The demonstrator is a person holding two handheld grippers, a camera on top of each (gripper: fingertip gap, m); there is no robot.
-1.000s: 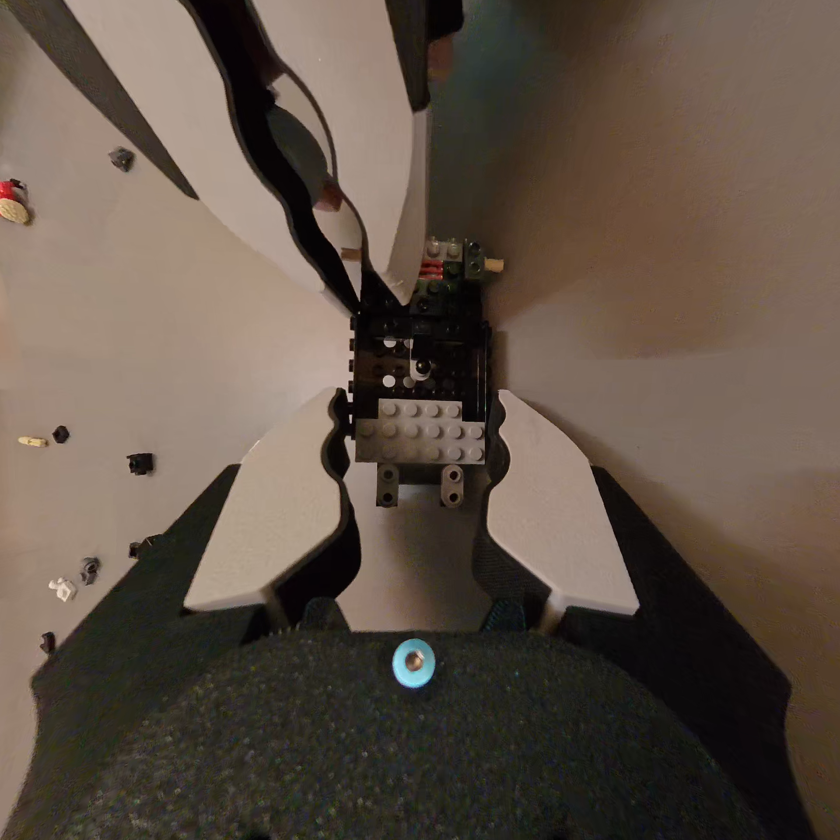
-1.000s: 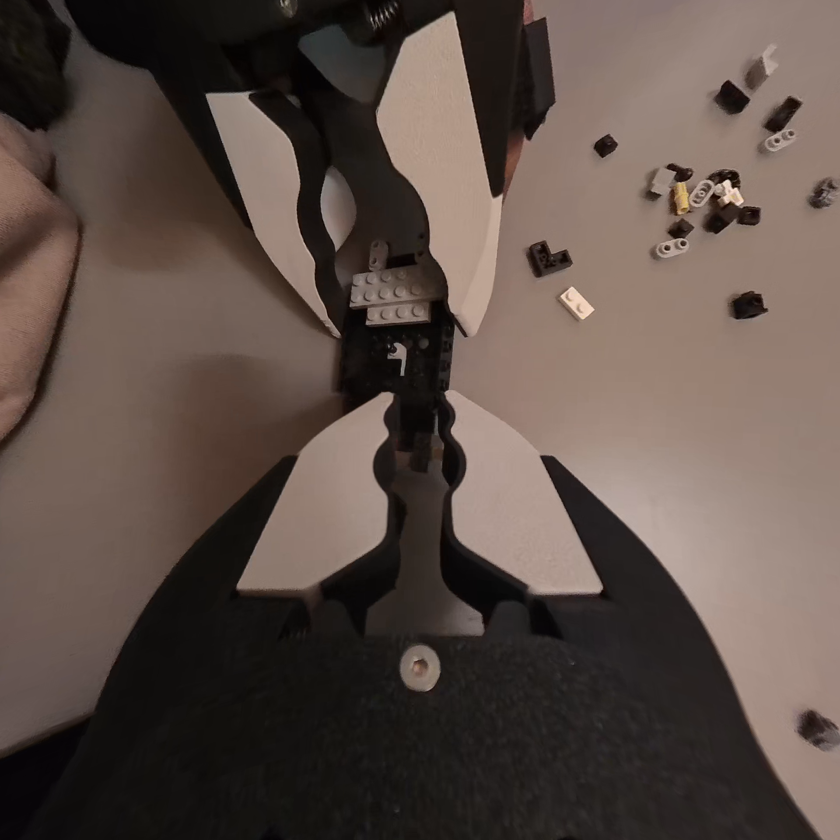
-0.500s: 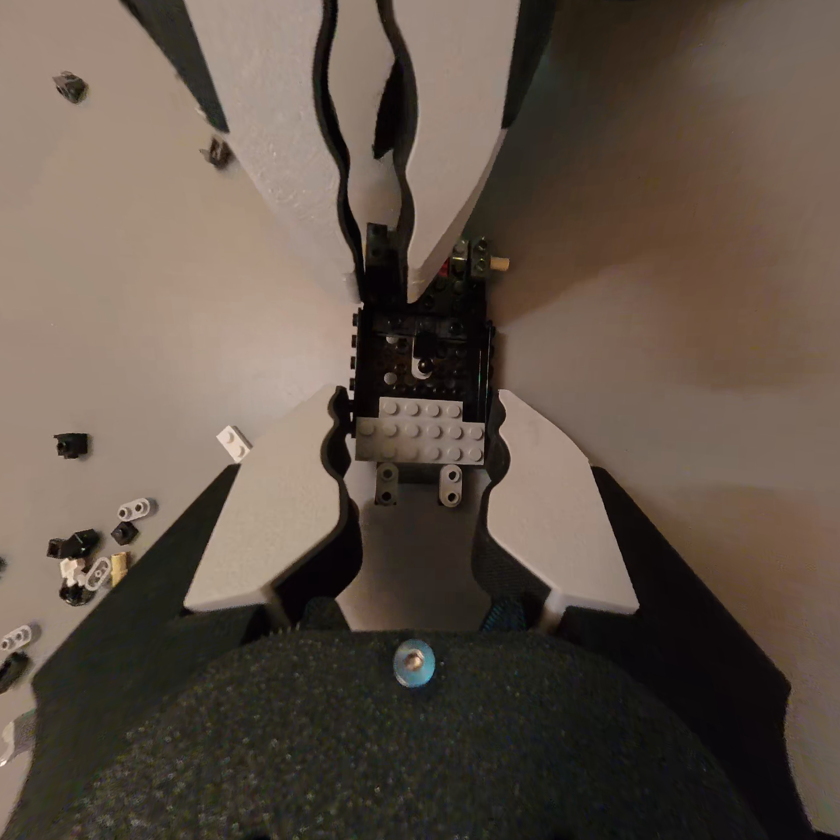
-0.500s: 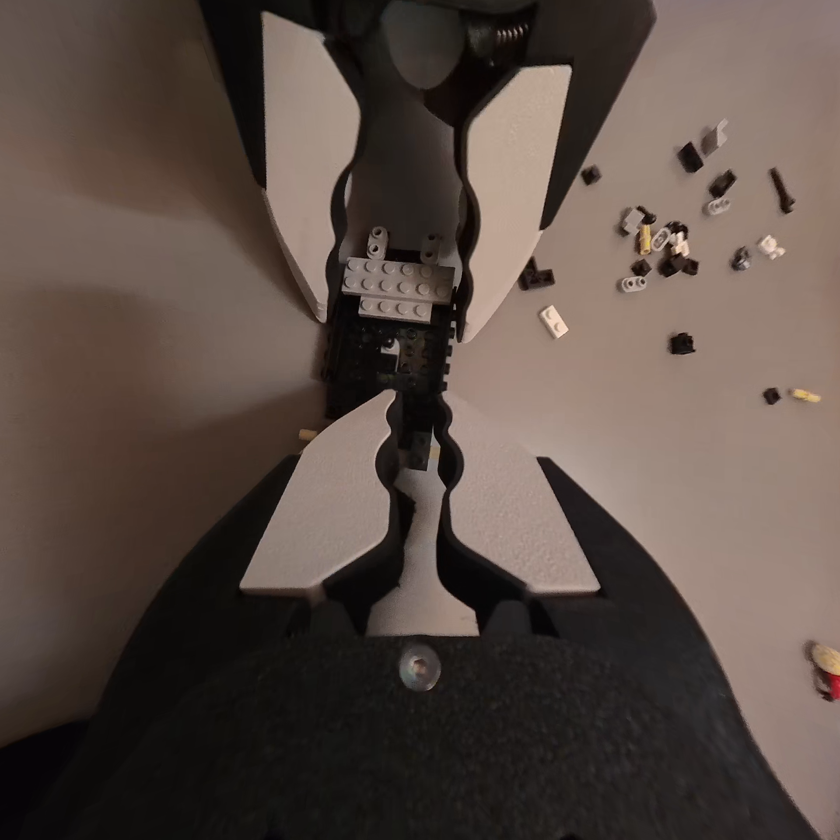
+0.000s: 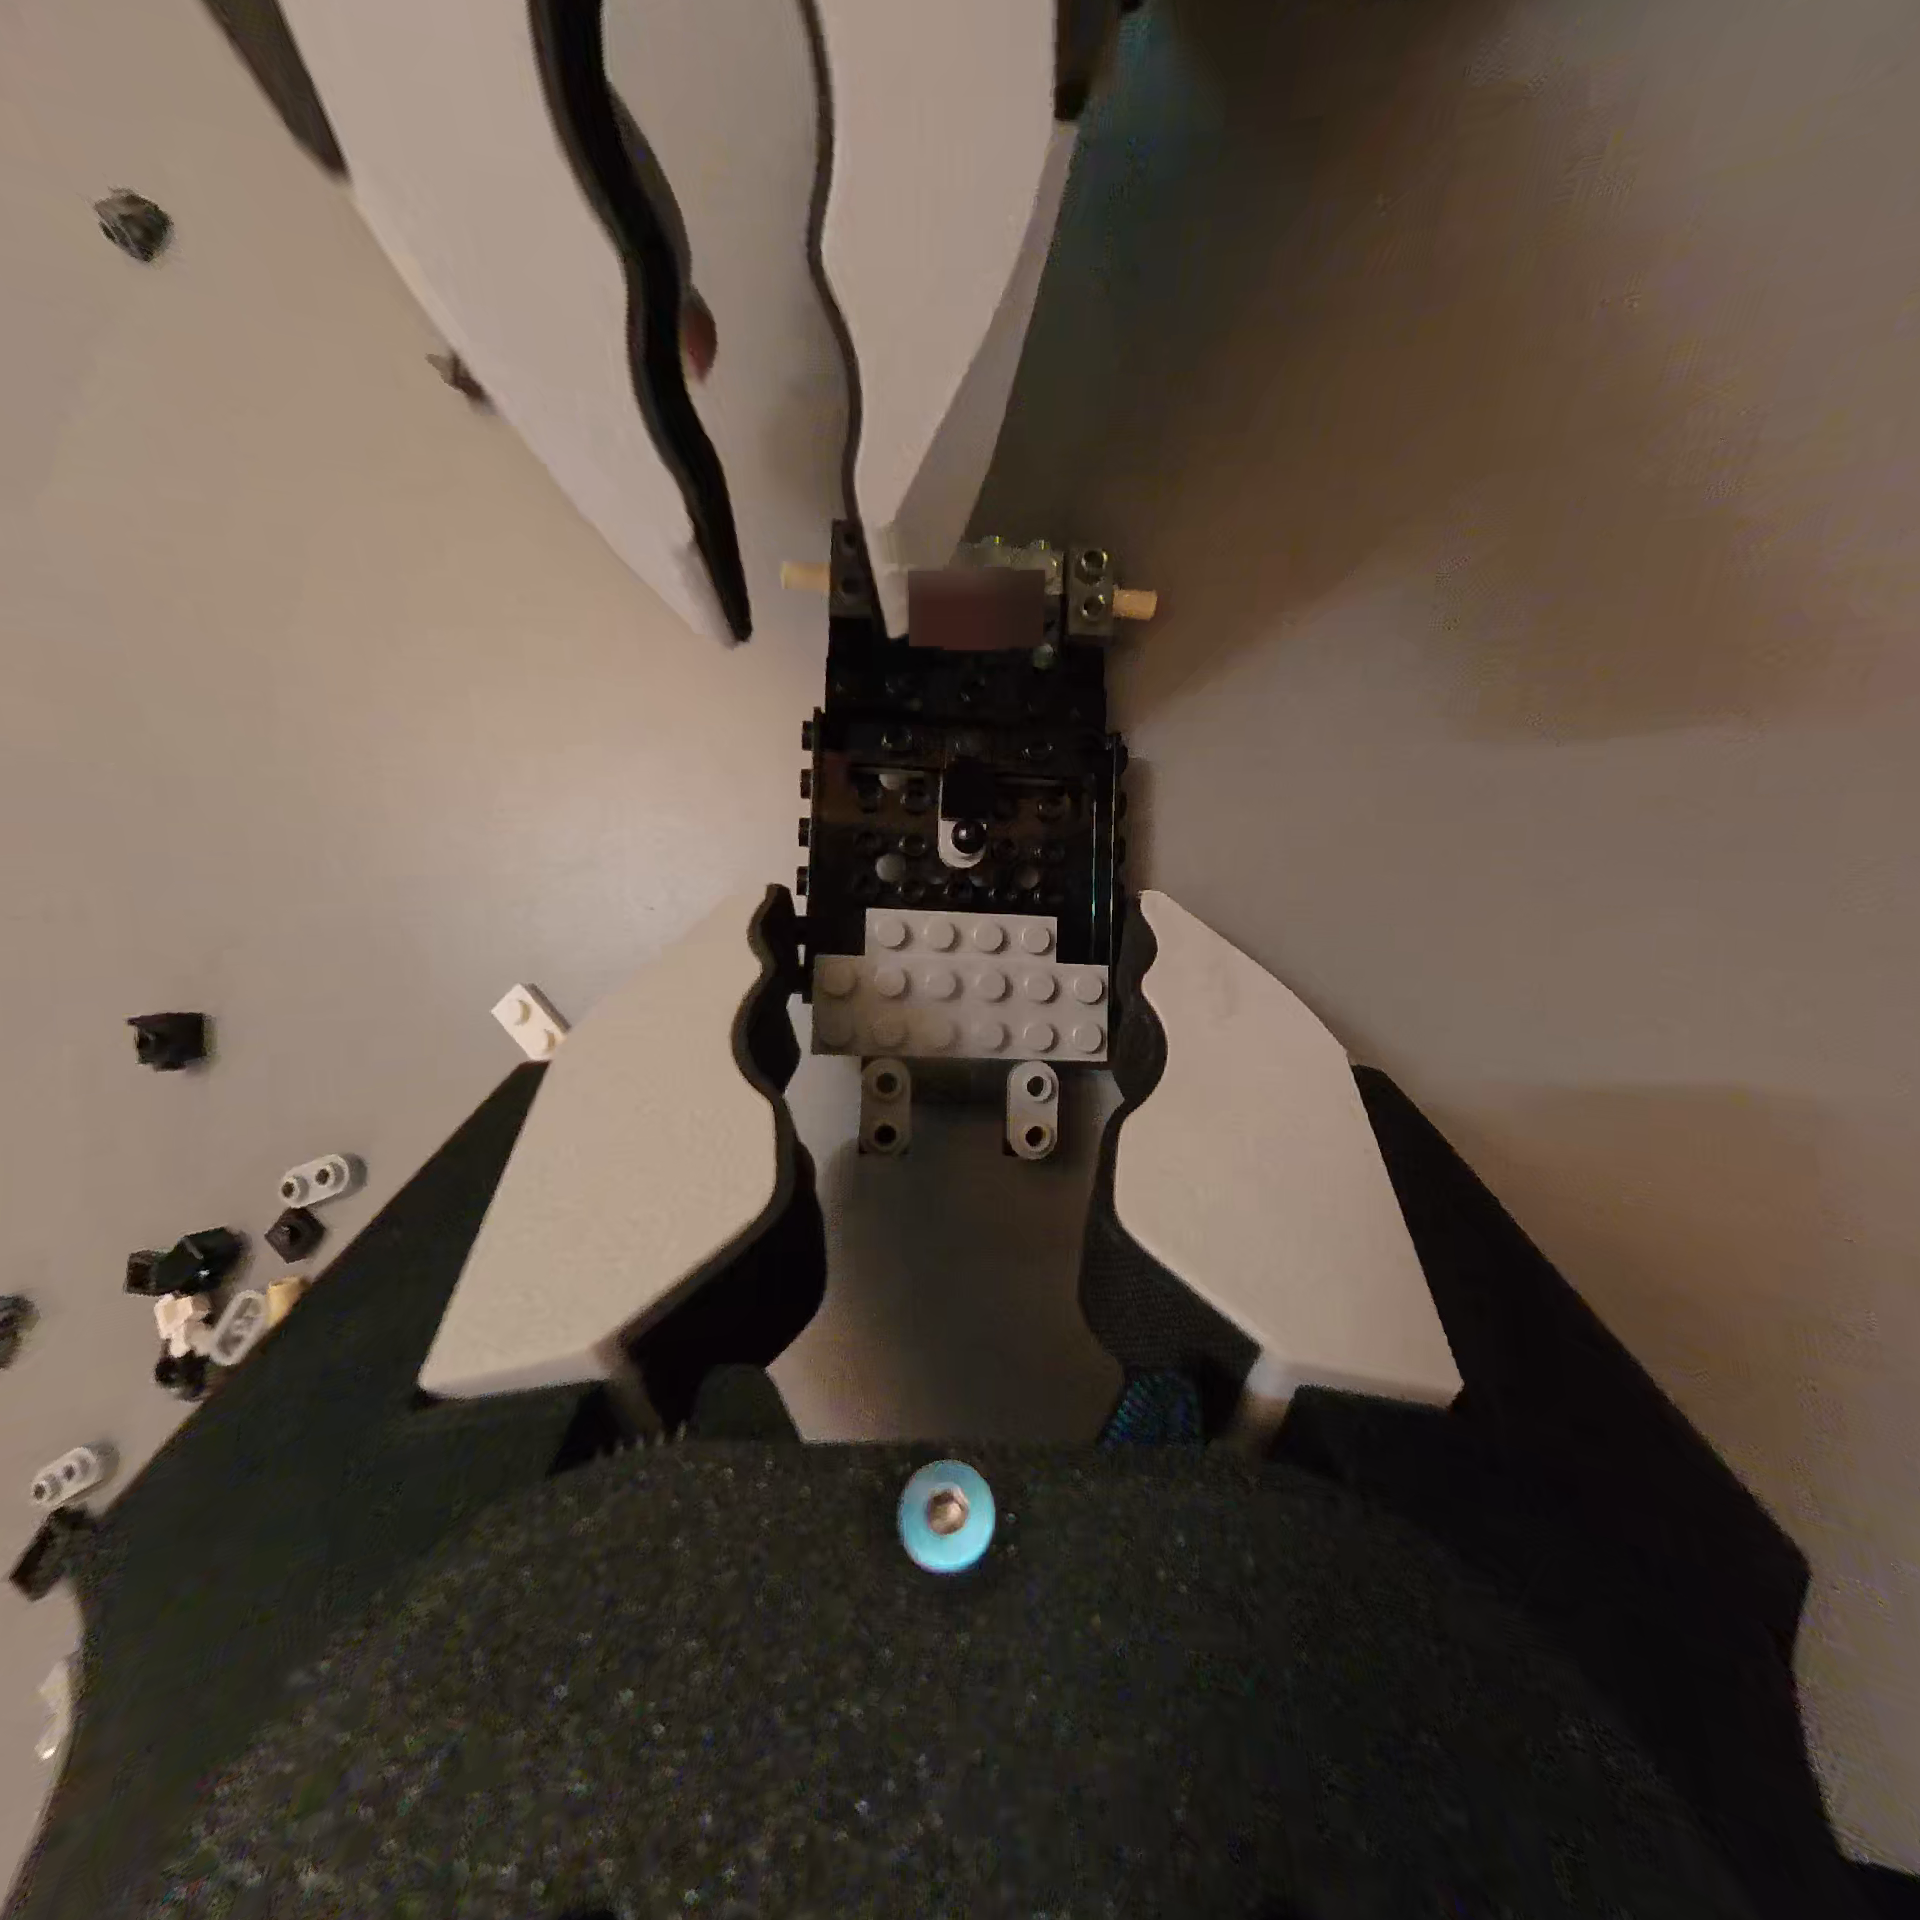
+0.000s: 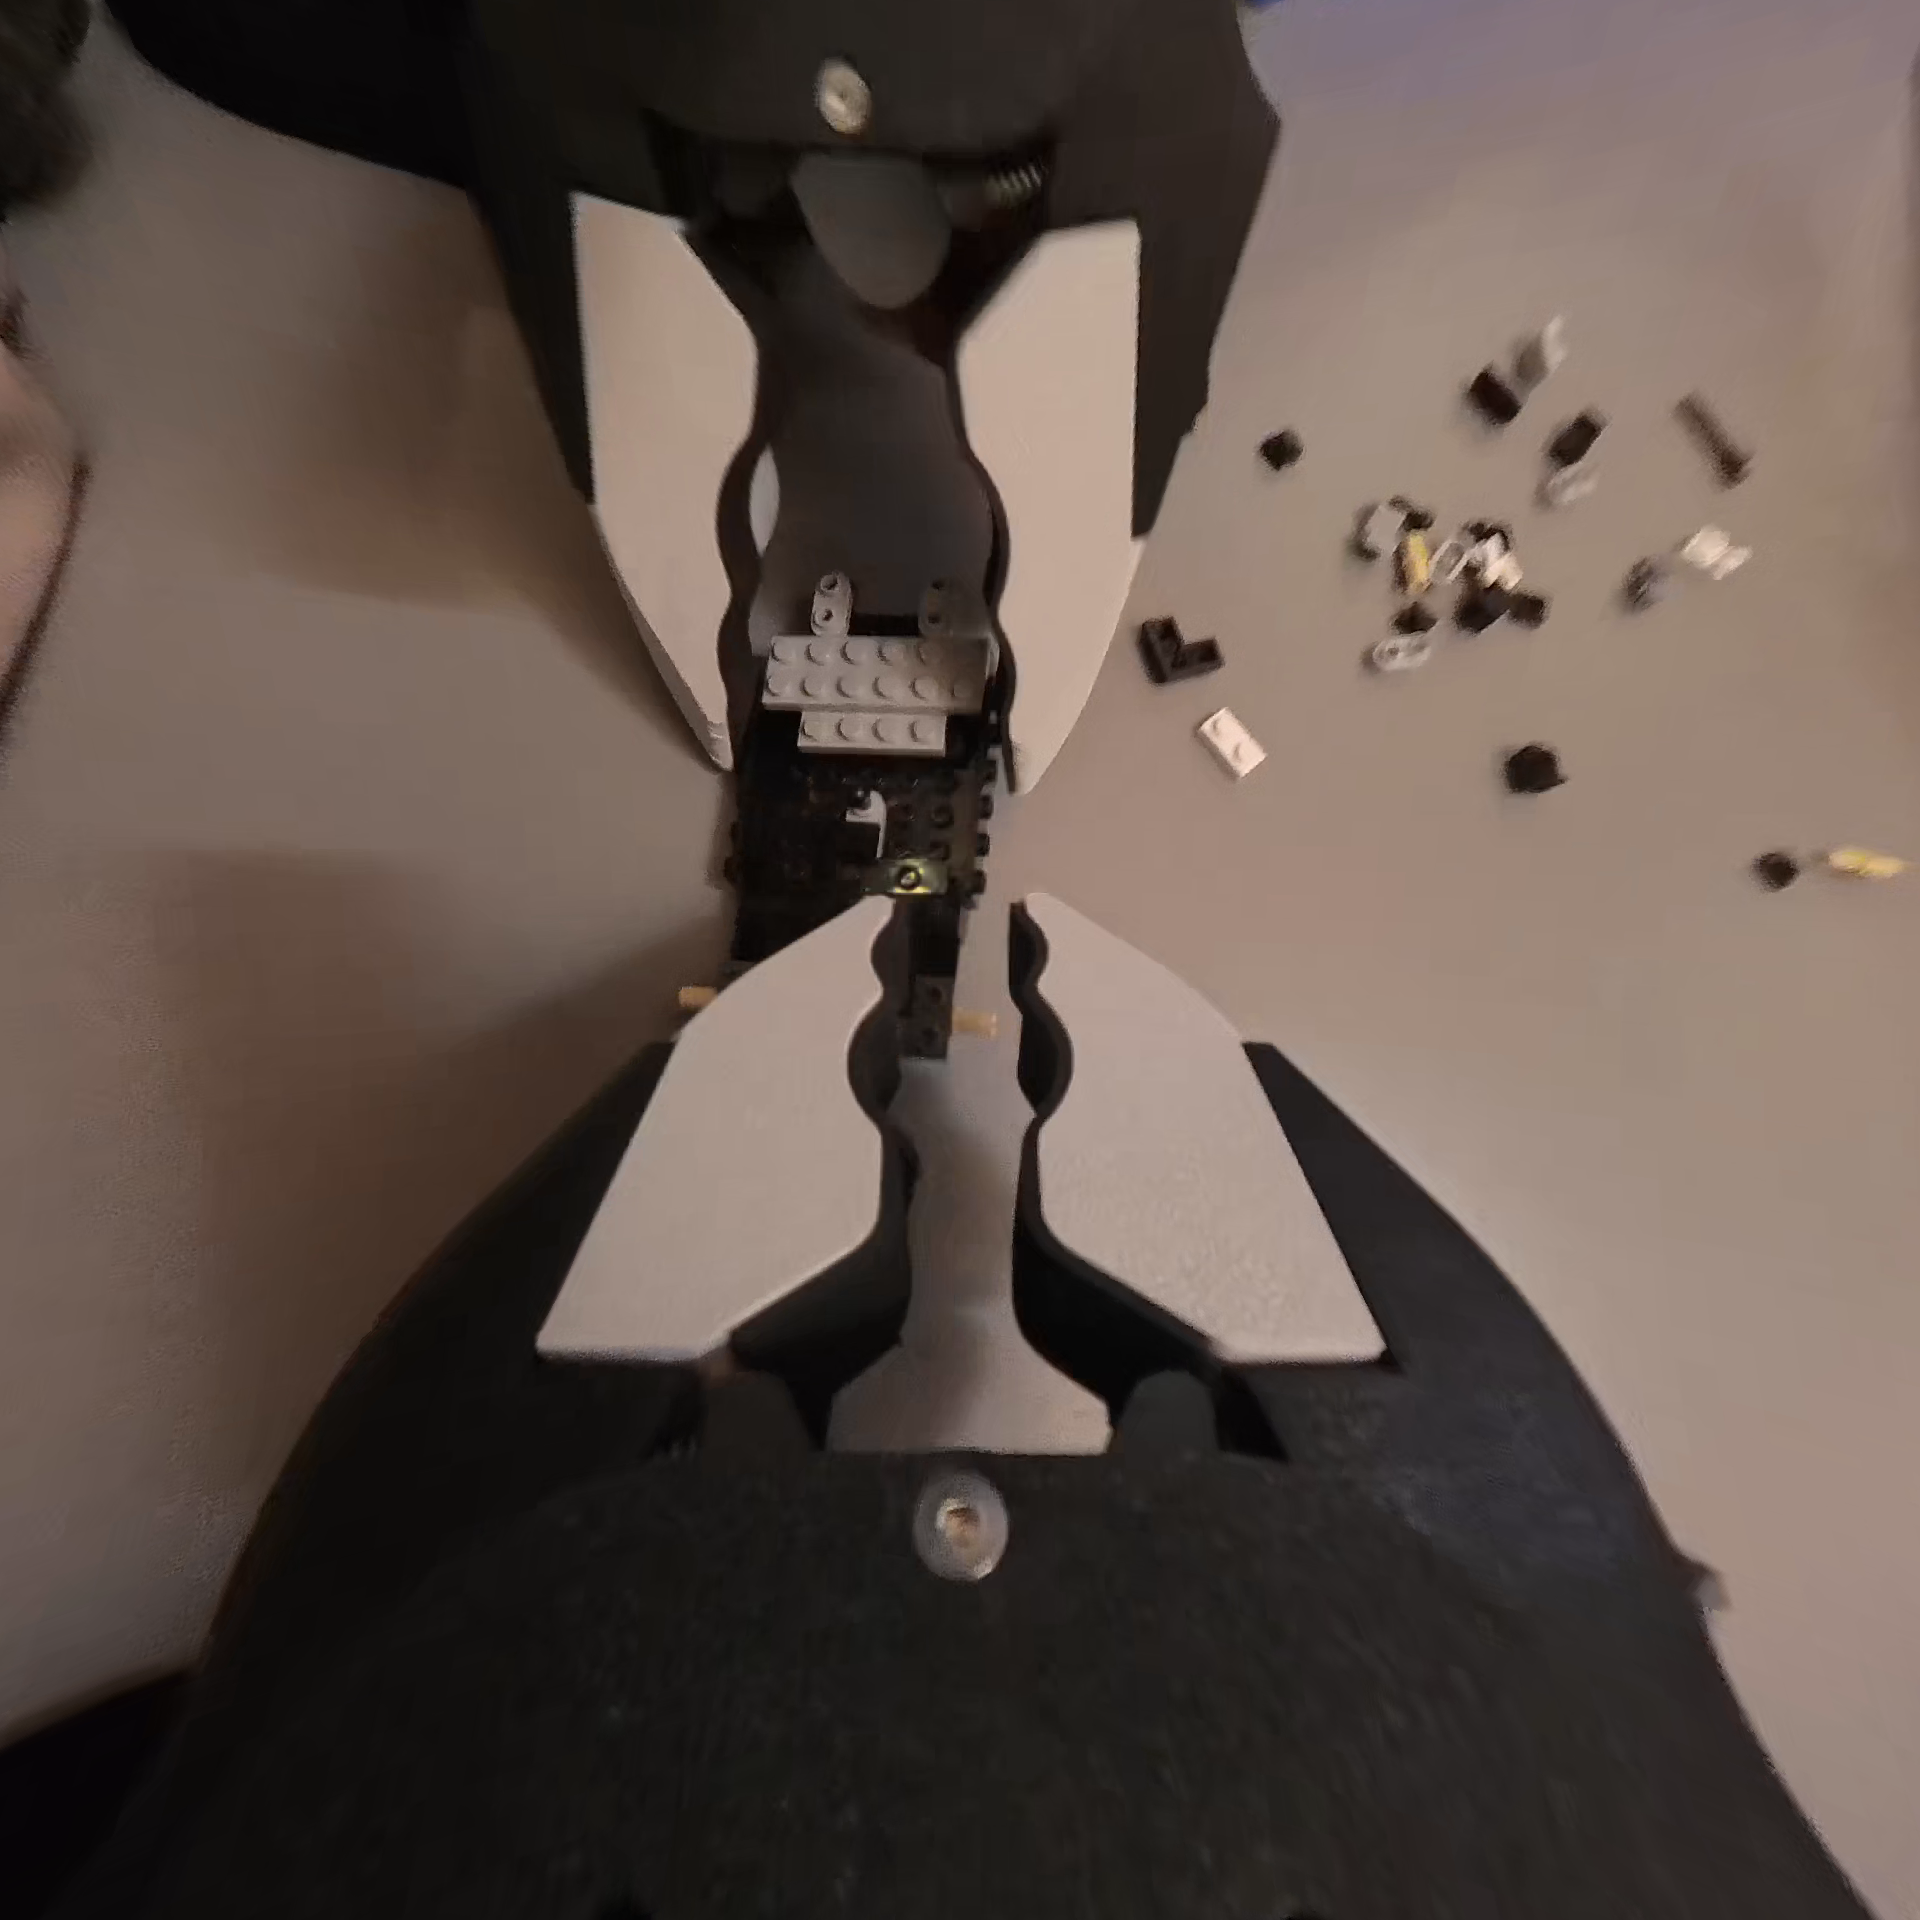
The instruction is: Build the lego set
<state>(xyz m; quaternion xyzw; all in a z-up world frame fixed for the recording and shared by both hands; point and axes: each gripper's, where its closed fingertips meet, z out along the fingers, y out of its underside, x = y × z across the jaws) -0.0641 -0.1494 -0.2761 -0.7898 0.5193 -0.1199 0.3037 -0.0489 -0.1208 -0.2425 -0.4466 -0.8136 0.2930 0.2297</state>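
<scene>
A black lego model [image 5: 966,831] with light grey plates [image 5: 956,997] at its near end lies between the fingers of my left gripper [image 5: 956,914], which is shut on its sides. In the right wrist view the same model [image 6: 831,821] lies lengthwise between both grippers, with my left gripper [image 6: 868,774] clamping the grey end. My right gripper [image 6: 956,909] is at the opposite end, slightly open around a narrow black part with tan pegs; a gap shows beside its right finger. It reaches in from the top of the left wrist view [image 5: 810,592].
Loose small bricks lie on the grey table: a cluster [image 6: 1455,571], a black L-shaped piece [image 6: 1179,649] and a white plate [image 6: 1231,743] to the right. The same cluster [image 5: 208,1288] and white plate [image 5: 530,1018] show at the left of the left wrist view. About 5 cm separates my left fingertips from my right.
My right gripper has swung round to face the left one end-on, and its fingers have spread a little off the black end part. The left gripper keeps its hold.
</scene>
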